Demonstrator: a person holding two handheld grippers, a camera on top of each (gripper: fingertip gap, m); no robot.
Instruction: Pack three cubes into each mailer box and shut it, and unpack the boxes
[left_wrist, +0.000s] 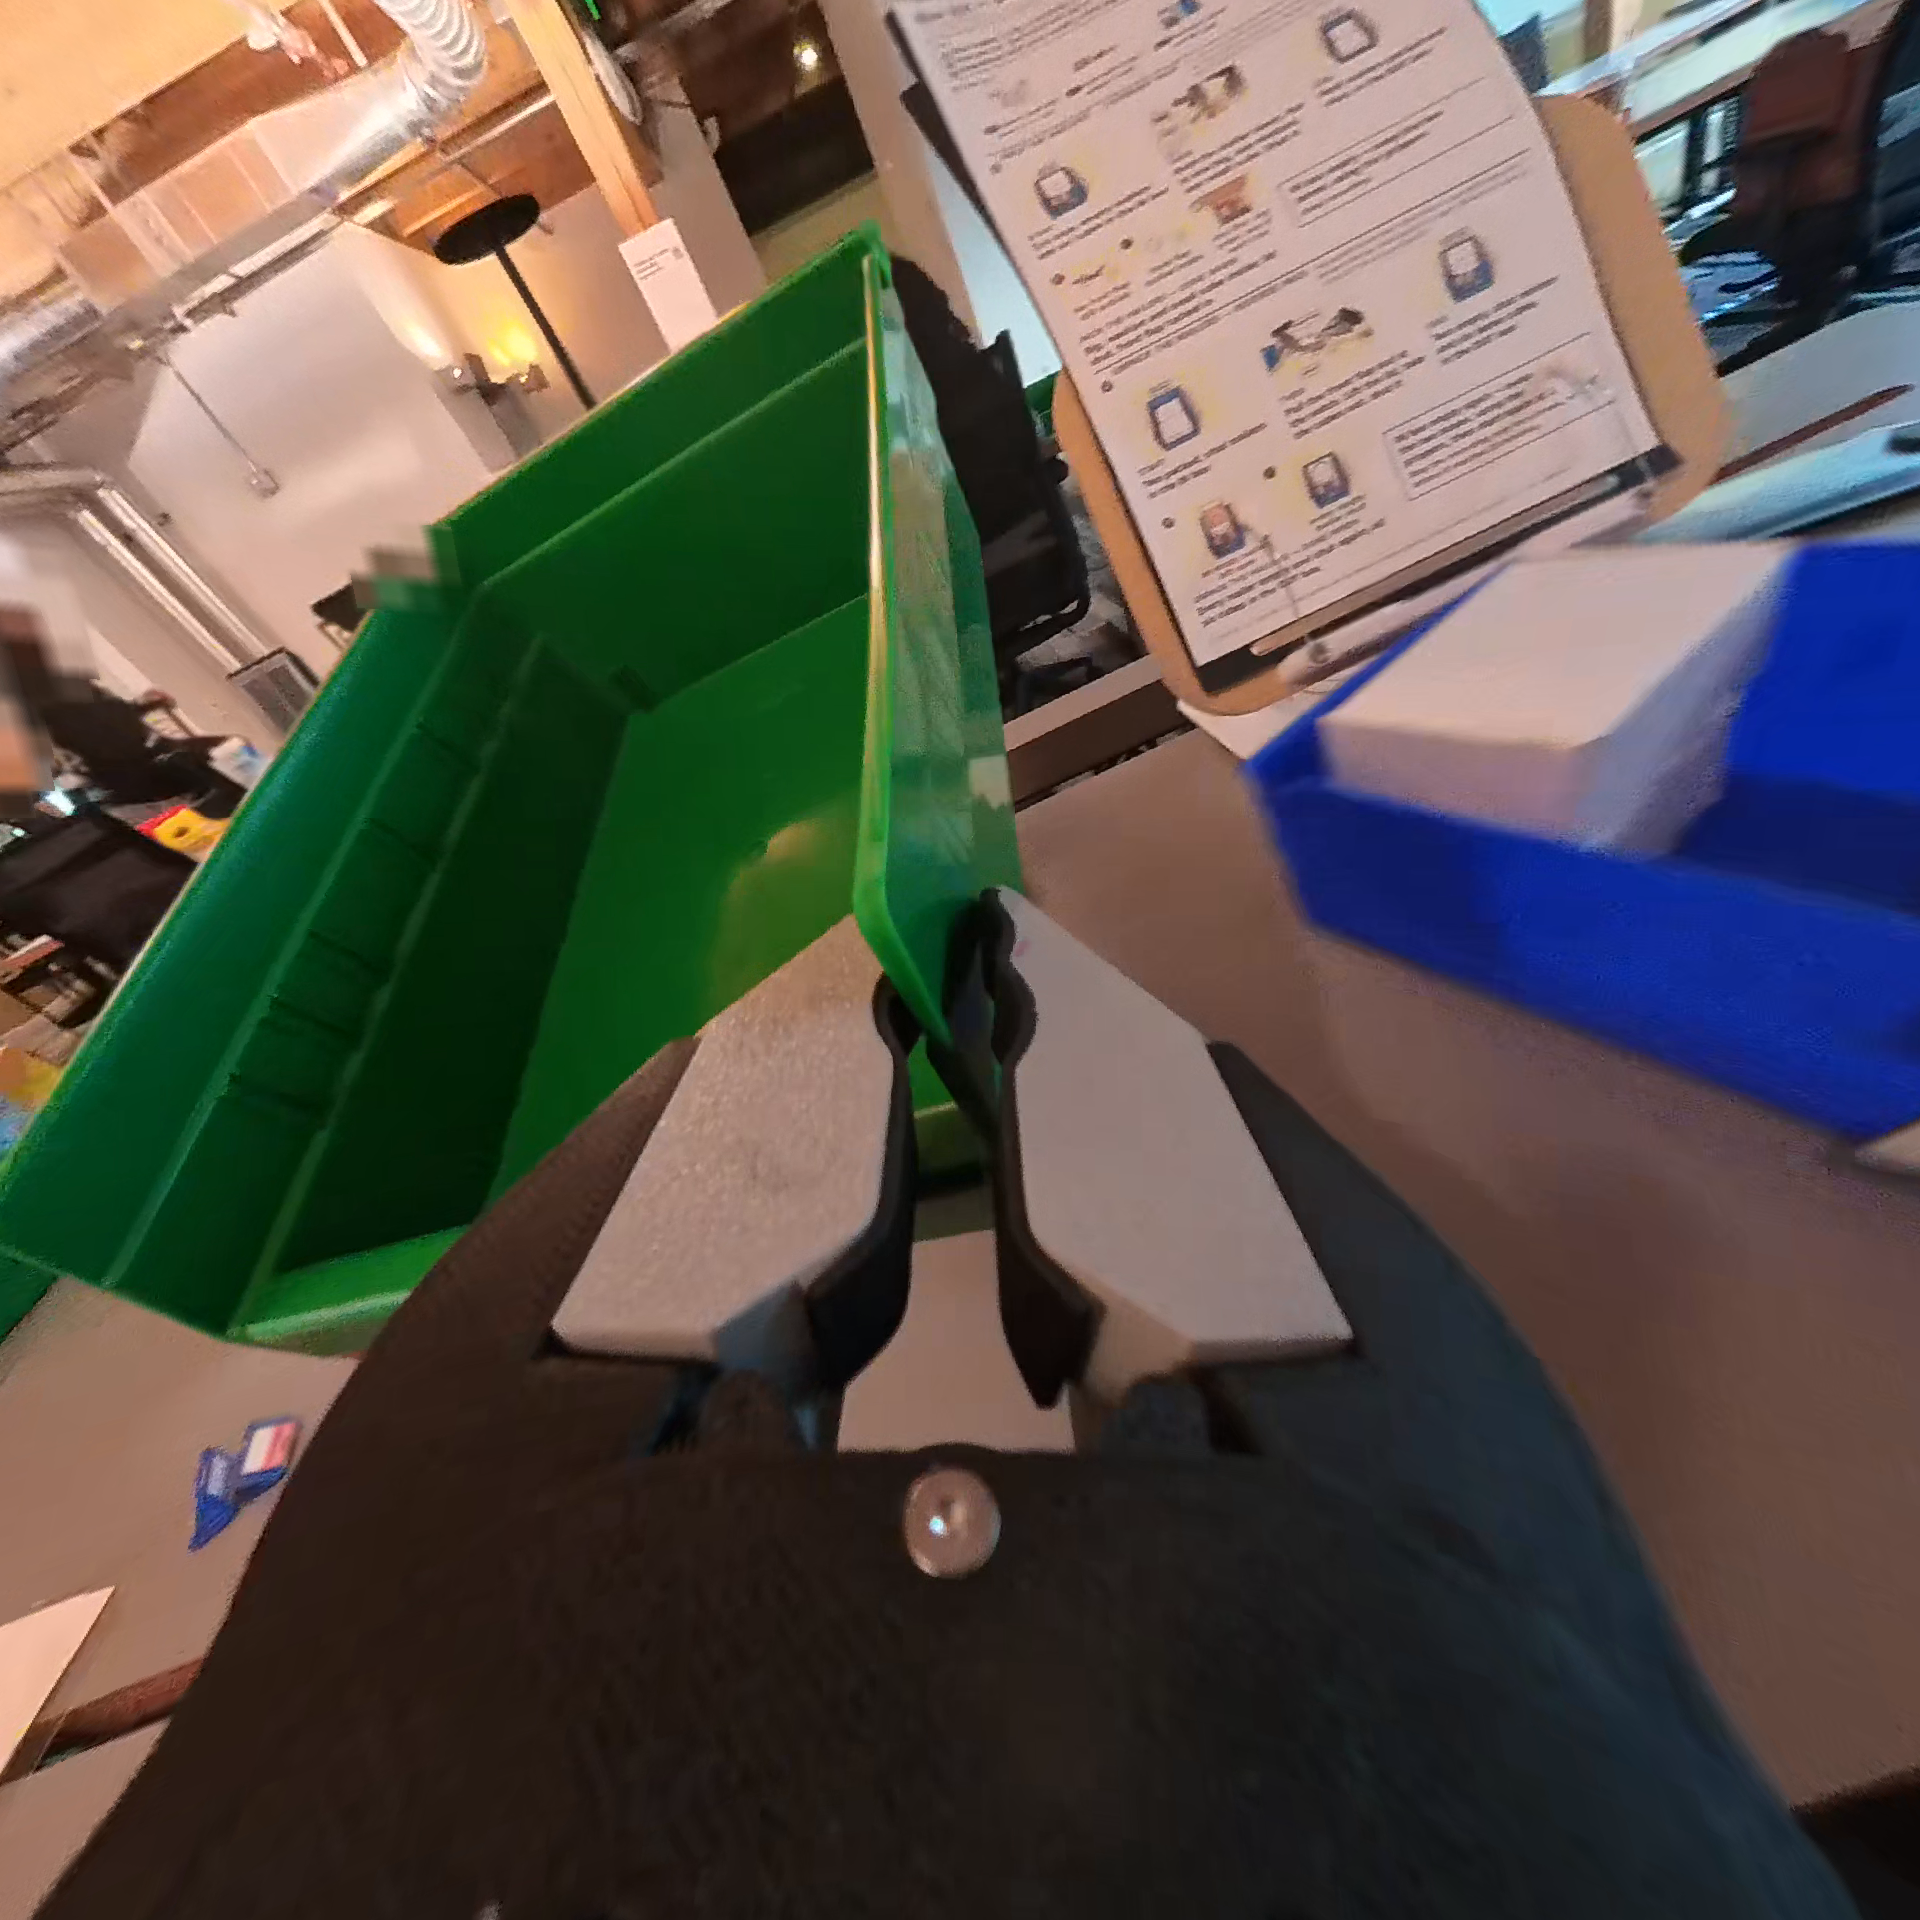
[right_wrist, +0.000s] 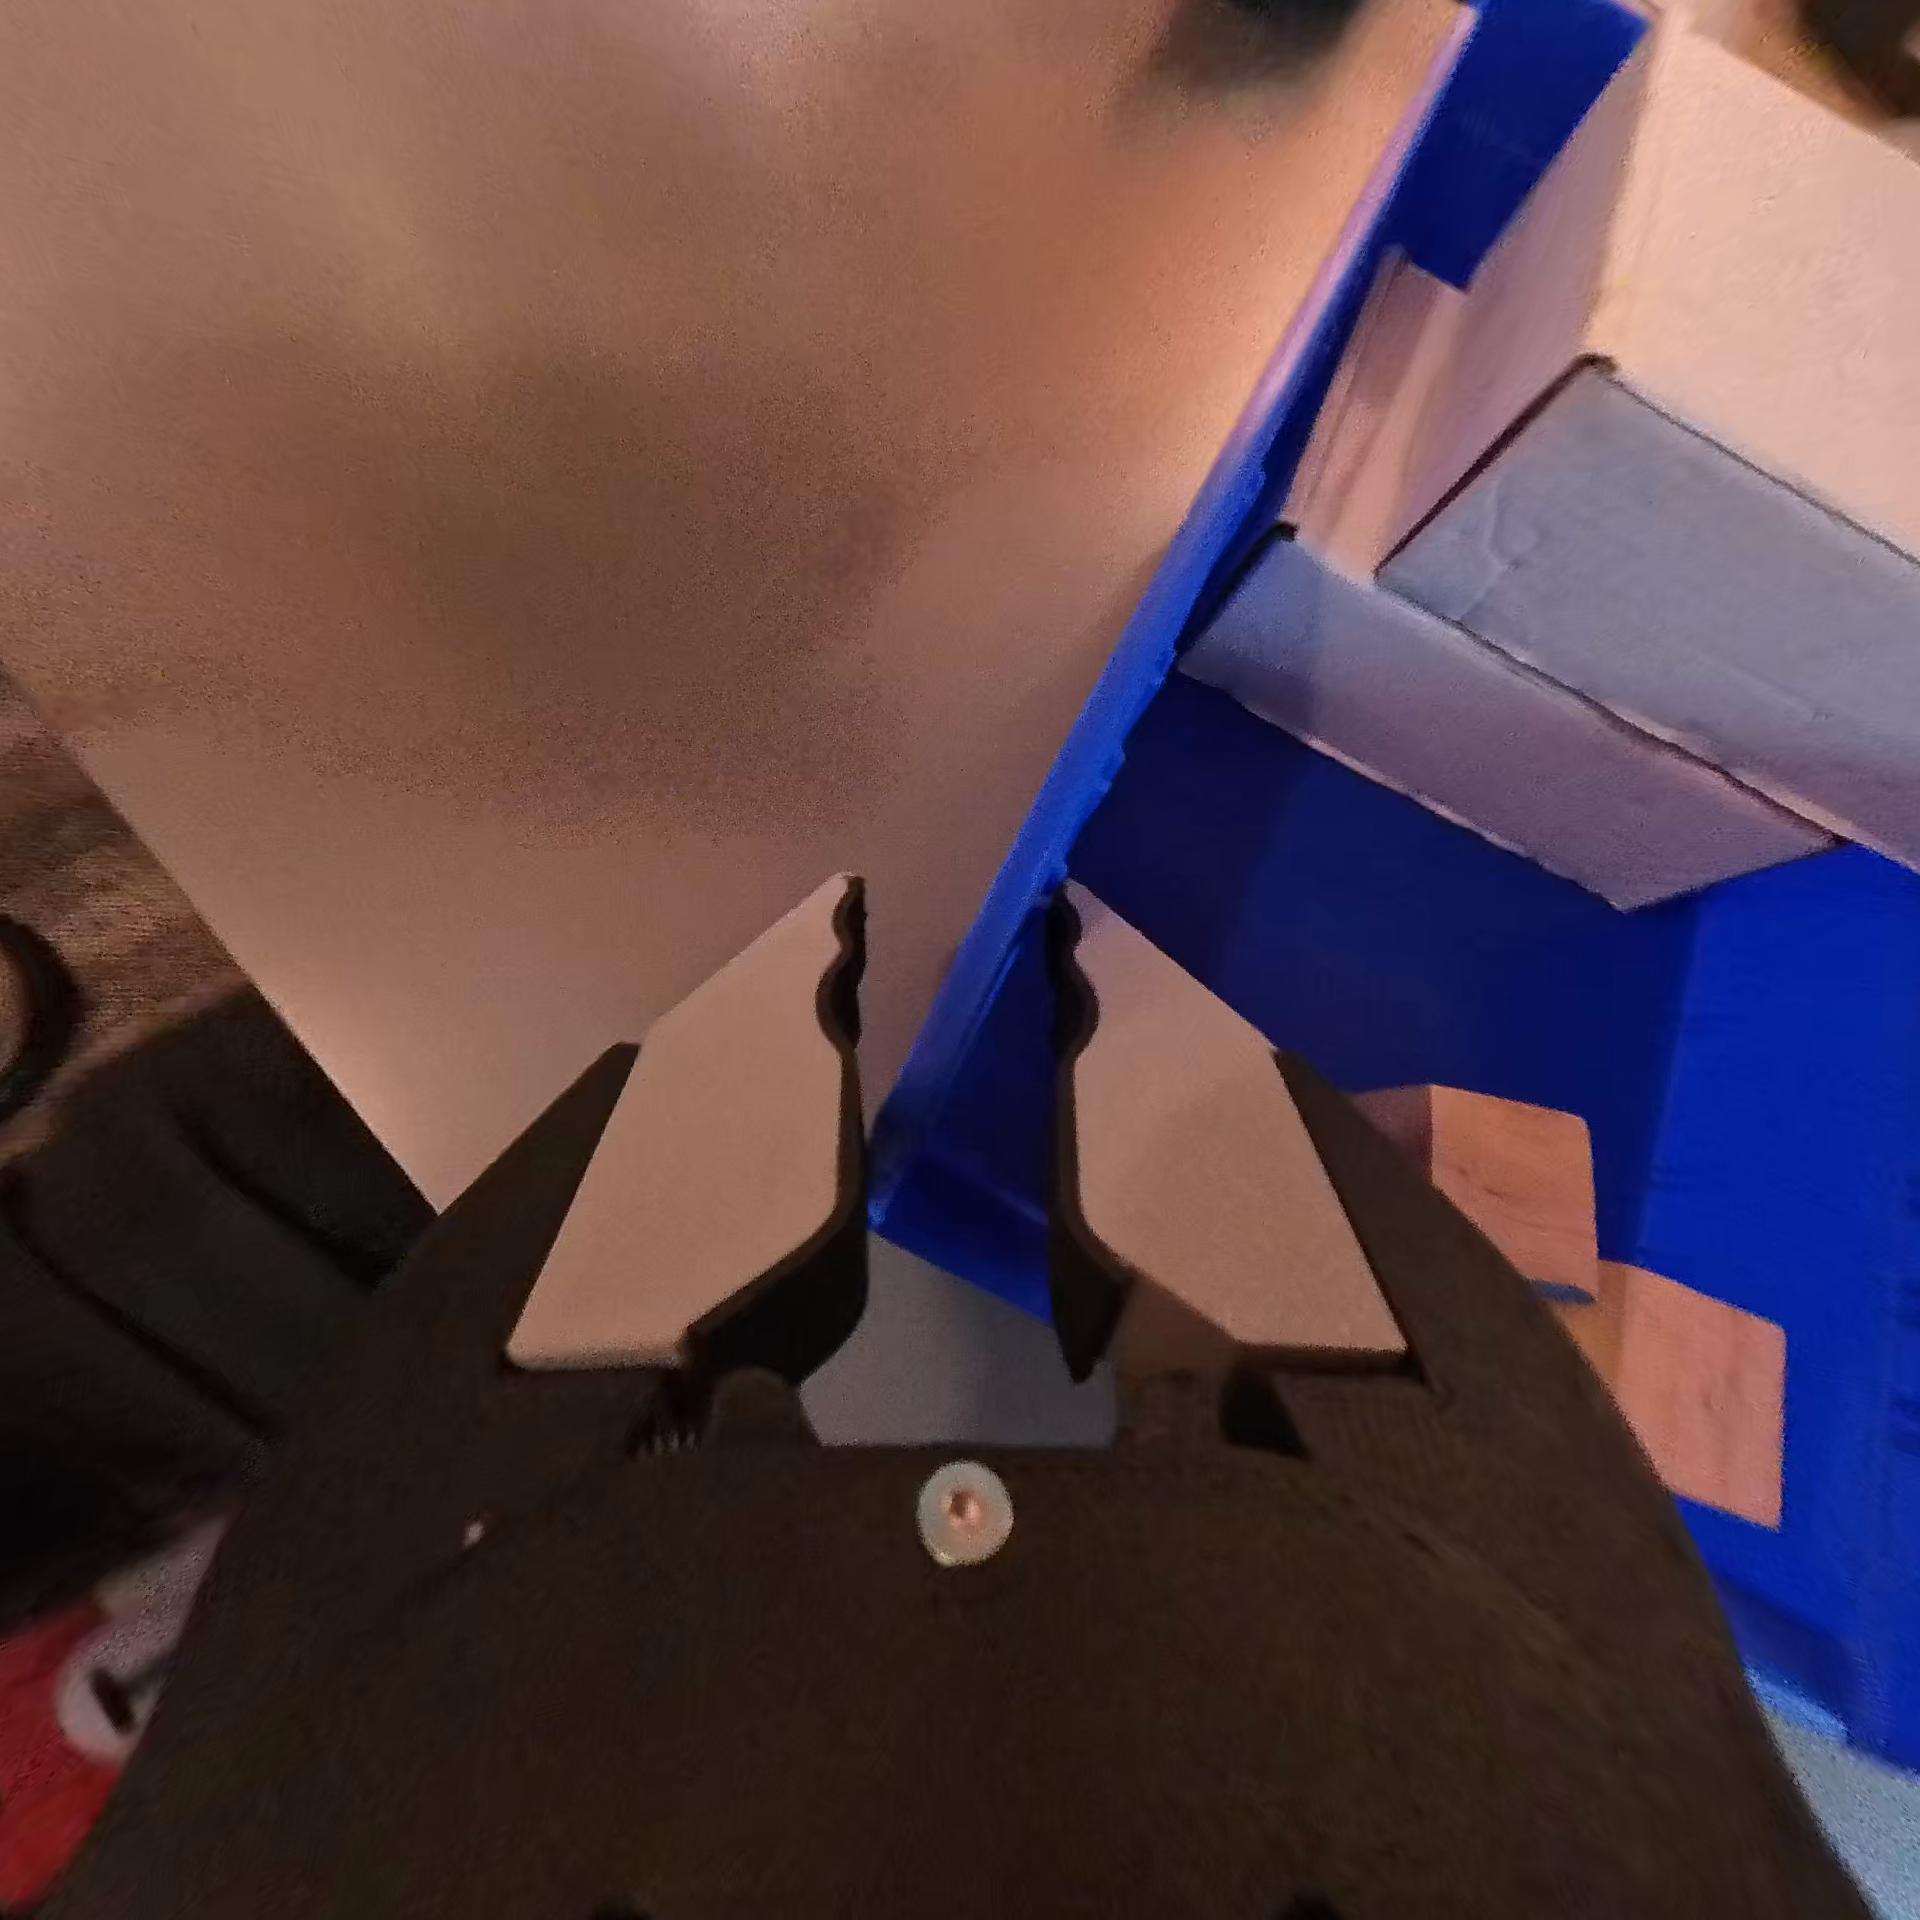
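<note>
Left tongs clamped on the wall of one green bin, tilted above the table. One blue bin at 3 o'clock. Right tongs narrowly parted astride its wall. Inside: two white mailer boxes, two wooden cubes.

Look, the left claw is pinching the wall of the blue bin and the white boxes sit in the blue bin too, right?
Not quite. In the left wrist view the left claw is pinching the wall of the green bin, not the blue one. The white boxes do sit in the blue bin.
</note>
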